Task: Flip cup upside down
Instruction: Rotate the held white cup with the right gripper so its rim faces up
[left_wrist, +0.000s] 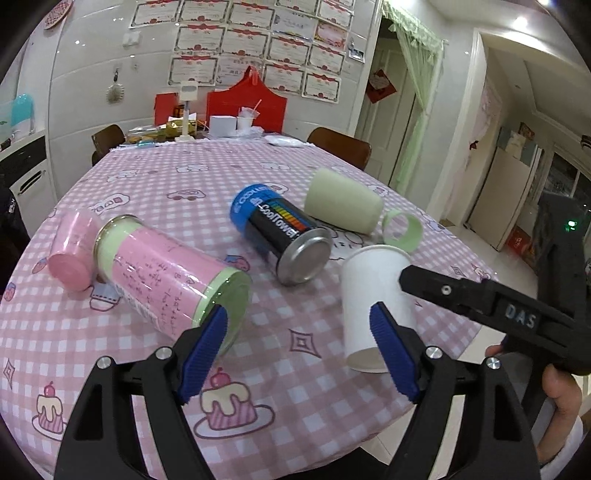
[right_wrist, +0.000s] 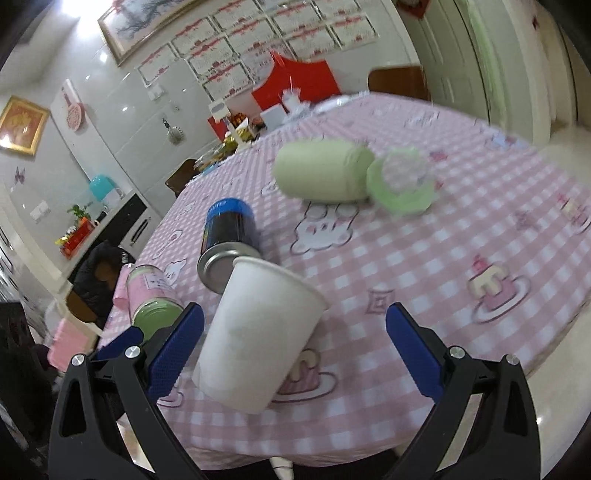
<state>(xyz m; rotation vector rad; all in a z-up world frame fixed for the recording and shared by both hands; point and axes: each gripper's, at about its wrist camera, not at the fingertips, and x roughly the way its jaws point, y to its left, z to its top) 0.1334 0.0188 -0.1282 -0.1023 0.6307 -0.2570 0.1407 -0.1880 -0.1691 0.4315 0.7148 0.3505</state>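
A white paper cup (left_wrist: 375, 306) lies tilted on the pink checked tablecloth, bottom toward me; in the right wrist view the white paper cup (right_wrist: 255, 336) shows its rim pointing away. My left gripper (left_wrist: 301, 354) is open, its right pad just in front of the cup. My right gripper (right_wrist: 295, 354) is open around the cup with gaps on both sides; its black finger (left_wrist: 461, 291) shows beside the cup in the left wrist view.
A pink and green jar (left_wrist: 166, 277), a blue and black can (left_wrist: 280, 232), a pale green bottle (left_wrist: 343, 203) and its green ring cap (left_wrist: 400, 230) lie on the table (left_wrist: 184, 192). The table edge (right_wrist: 535, 354) is near right.
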